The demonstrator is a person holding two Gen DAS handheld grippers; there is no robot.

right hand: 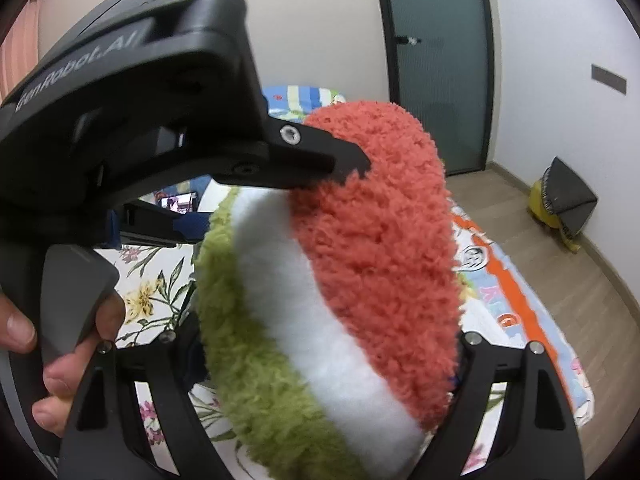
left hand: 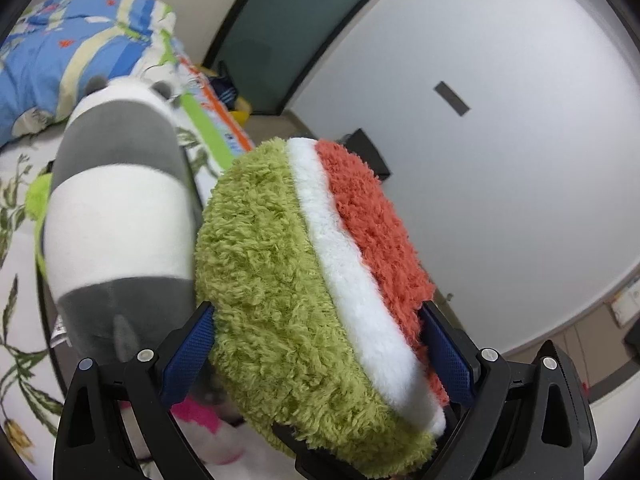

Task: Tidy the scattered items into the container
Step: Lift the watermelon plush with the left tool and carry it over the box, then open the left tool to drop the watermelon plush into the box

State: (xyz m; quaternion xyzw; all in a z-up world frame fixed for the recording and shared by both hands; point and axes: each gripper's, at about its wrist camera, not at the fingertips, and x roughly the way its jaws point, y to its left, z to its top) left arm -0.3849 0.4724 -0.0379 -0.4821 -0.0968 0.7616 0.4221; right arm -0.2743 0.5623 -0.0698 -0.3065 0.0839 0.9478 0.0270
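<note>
Across the centre of both views the watermelon plush (left hand: 304, 280) sits clamped by both the left gripper (left hand: 316, 356) and right gripper (right hand: 320, 364) — no container shows, while a grey-white plush (left hand: 120, 220) at left awaits tidying.

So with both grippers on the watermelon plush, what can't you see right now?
- Container: not in either view.
- Watermelon plush: far side hidden by its own bulk, both views.
- Pink item: mostly behind left gripper.
- Right gripper: fingertips buried in plush.
- Grey-and-white plush: face turned away.
</note>
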